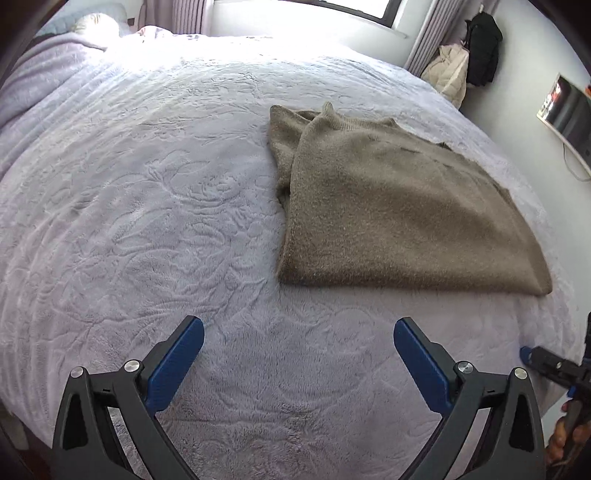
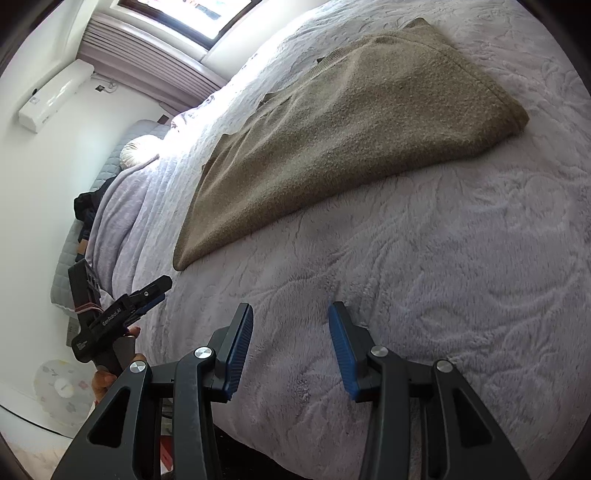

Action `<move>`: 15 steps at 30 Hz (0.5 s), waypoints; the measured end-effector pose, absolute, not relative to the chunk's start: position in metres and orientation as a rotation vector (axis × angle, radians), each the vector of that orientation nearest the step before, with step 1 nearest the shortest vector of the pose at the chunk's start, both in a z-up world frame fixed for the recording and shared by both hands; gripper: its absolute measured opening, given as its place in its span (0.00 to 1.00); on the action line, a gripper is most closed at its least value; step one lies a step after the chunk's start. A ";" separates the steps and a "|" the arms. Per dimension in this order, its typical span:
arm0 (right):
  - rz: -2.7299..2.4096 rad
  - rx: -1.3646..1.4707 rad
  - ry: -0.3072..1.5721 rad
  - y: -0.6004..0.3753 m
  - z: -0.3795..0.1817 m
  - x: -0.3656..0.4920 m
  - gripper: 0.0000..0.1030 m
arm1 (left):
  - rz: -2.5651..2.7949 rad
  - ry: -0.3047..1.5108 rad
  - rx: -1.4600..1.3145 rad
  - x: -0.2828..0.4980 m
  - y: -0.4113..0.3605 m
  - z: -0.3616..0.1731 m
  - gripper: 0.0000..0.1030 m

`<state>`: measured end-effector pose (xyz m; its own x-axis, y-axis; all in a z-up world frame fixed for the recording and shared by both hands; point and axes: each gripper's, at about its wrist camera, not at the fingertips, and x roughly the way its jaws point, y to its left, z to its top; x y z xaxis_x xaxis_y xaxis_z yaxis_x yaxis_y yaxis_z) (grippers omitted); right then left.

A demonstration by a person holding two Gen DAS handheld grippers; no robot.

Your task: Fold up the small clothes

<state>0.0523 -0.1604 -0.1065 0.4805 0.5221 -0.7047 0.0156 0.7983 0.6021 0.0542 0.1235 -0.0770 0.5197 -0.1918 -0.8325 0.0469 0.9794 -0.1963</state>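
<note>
A brown knitted sweater [image 1: 388, 214] lies folded on the lavender plush bedcover [image 1: 147, 221], its neckline toward the window. My left gripper [image 1: 299, 328] hovers over bare cover short of the sweater's near edge, jaws wide open and empty. The right wrist view shows the same sweater [image 2: 351, 129] stretching away up and to the right. My right gripper [image 2: 291, 314] stands partly open above the cover, with nothing between its blue pads and clear of the sweater. The left gripper [image 2: 155, 293], held in a hand, shows at the left of that view.
The bed's near edge runs just under both grippers. At the head lie a pillow [image 1: 96, 22] and a rumpled blanket [image 1: 44, 74]. Coats [image 1: 476, 48] hang by the curtain, and a screen [image 1: 569, 110] is on the right wall. A fan [image 2: 62, 387] stands on the floor.
</note>
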 end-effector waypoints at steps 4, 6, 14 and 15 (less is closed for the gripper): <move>0.326 0.589 1.035 -0.159 -0.107 0.051 0.45 | -0.127 1.044 -0.148 0.053 0.123 -0.089 1.00; 0.325 0.589 1.035 -0.159 -0.107 0.051 0.46 | -0.118 1.041 -0.136 0.052 0.121 -0.093 1.00; 0.313 0.561 1.040 -0.156 -0.107 0.051 0.46 | -0.108 1.044 -0.154 0.053 0.120 -0.098 1.00; 0.316 0.559 1.039 -0.156 -0.107 0.051 0.48 | -0.108 1.051 -0.159 0.055 0.120 -0.099 1.00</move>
<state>0.0509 -0.1558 -0.1070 0.4803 0.4989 -0.7214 0.0130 0.8183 0.5746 0.0548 0.1205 -0.0992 0.4933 -0.1646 -0.8541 0.0130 0.9832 -0.1819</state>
